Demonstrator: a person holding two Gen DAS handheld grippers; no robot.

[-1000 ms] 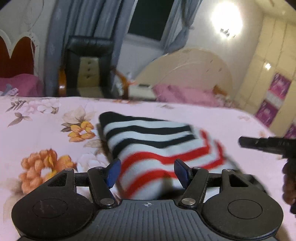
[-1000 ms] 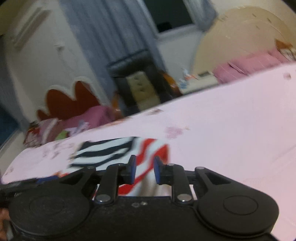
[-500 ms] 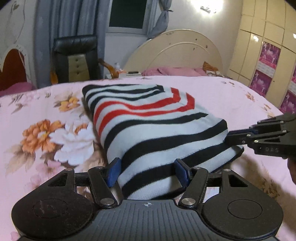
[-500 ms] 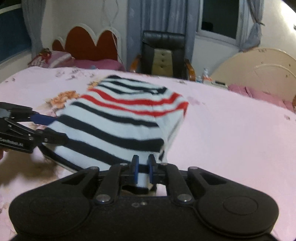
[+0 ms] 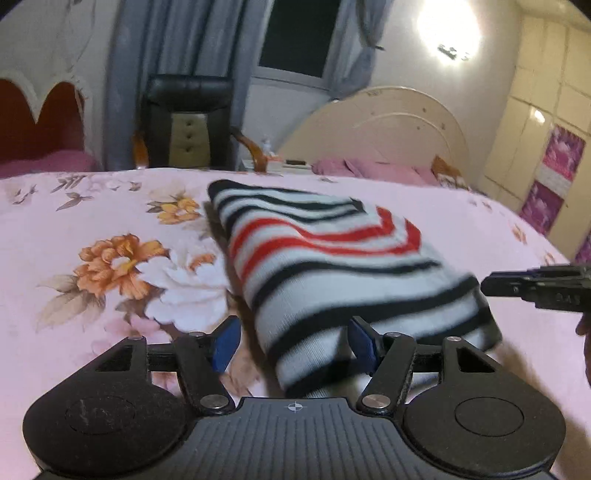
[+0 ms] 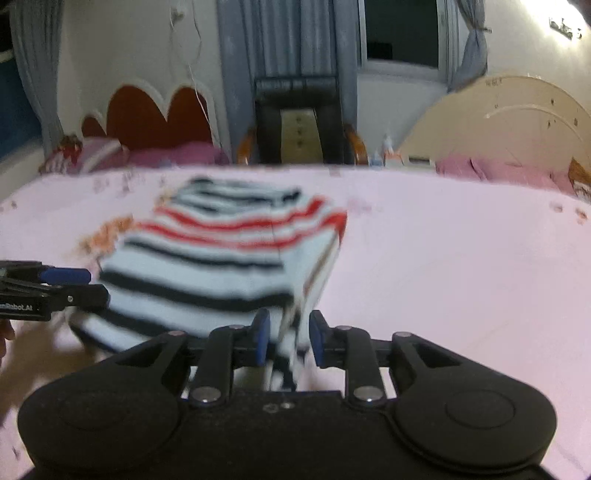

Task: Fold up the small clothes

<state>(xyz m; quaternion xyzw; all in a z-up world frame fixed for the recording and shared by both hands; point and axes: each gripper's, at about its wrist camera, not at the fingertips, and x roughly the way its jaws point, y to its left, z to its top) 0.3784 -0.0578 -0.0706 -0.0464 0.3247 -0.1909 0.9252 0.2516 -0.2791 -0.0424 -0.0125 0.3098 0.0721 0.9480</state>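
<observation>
Where pink floral bedspread [image 5: 110,229] bears folded striped garment [image 5: 332,266], both tongs spread around its edge, right just widening, curtained window [image 5: 295,33] behind.

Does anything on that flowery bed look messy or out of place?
Nothing stands out. The striped garment lies folded into a thick bundle on the bedspread; its near corner droops loosely between the right gripper jaws, which have just been opening.

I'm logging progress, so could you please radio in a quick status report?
Left gripper open around near corner of striped garment. Right gripper jaws just opening, garment edge between them. Garment folded on floral bedsheet. Nothing in the way.
</observation>
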